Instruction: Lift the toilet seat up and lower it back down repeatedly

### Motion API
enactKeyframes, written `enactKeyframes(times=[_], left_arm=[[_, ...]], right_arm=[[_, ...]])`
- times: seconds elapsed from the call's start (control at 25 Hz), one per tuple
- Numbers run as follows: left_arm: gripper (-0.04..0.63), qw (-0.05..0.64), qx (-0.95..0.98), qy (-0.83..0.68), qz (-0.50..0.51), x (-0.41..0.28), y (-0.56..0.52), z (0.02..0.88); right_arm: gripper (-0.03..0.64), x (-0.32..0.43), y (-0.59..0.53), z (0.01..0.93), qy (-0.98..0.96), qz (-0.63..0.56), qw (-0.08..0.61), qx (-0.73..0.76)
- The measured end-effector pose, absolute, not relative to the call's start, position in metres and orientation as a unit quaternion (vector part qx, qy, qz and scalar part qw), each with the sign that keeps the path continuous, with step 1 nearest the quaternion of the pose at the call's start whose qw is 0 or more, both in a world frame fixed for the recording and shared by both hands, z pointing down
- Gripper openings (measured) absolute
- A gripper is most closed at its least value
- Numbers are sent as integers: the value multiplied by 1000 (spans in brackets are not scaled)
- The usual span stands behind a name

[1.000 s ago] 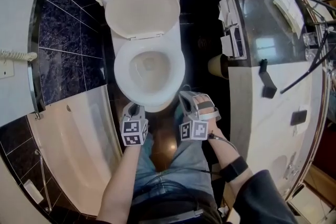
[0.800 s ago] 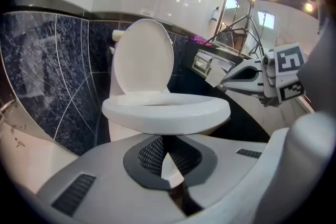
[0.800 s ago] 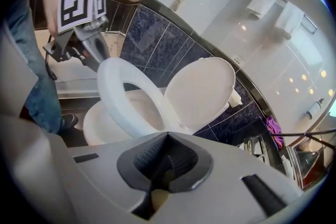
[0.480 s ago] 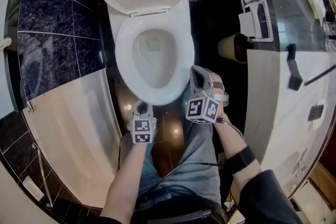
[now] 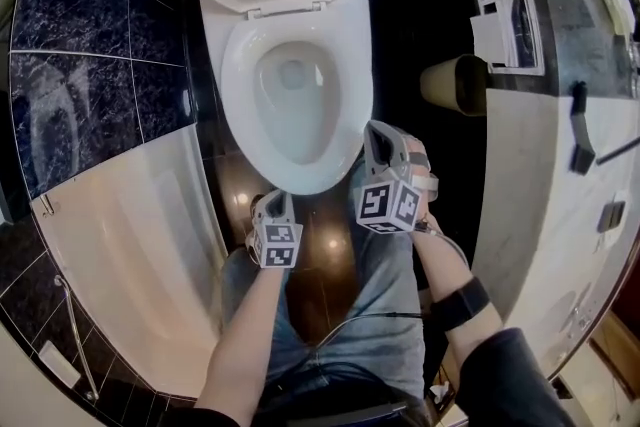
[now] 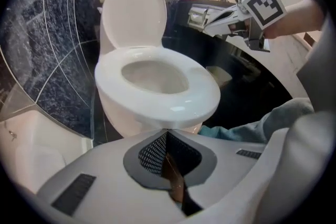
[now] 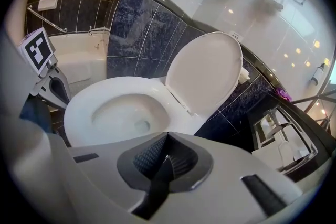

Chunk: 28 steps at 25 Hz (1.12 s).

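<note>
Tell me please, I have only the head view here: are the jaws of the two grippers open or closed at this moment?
Observer: In its own view the left gripper has its jaws together, with nothing between them.
Operator: And the right one?
Observer: The right gripper is shut as well, and it is empty.
Operator: From above I cannot judge the seat. Is it down?
Observer: Yes. Seen from the side, the toilet seat lies flat on the bowl; only the lid stands upright.
</note>
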<state>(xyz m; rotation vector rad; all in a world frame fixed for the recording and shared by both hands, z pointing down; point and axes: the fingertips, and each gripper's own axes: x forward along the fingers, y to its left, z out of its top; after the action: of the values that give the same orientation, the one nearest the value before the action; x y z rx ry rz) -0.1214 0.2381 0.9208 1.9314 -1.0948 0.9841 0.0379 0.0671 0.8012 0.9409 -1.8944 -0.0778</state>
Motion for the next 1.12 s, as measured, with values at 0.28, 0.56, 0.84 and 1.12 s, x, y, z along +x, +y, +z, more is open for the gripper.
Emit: enactKeyframes(times=[0.28, 0.56, 0.84, 1.12], left_arm=[[0, 347, 747, -427, 372, -122, 234, 906], [0, 310, 762, -456, 340, -135, 186, 831], [0, 256, 781, -492, 286, -157, 127, 679], [0, 192, 785, -541, 232, -188, 75, 523]], right_arm=[[17, 26, 69, 799, -783, -21, 487, 387], [17, 20, 63, 756, -788, -4, 467, 402], [17, 16, 51, 644, -798, 47, 404, 444], [17, 15, 36, 529, -808, 91, 323, 485]])
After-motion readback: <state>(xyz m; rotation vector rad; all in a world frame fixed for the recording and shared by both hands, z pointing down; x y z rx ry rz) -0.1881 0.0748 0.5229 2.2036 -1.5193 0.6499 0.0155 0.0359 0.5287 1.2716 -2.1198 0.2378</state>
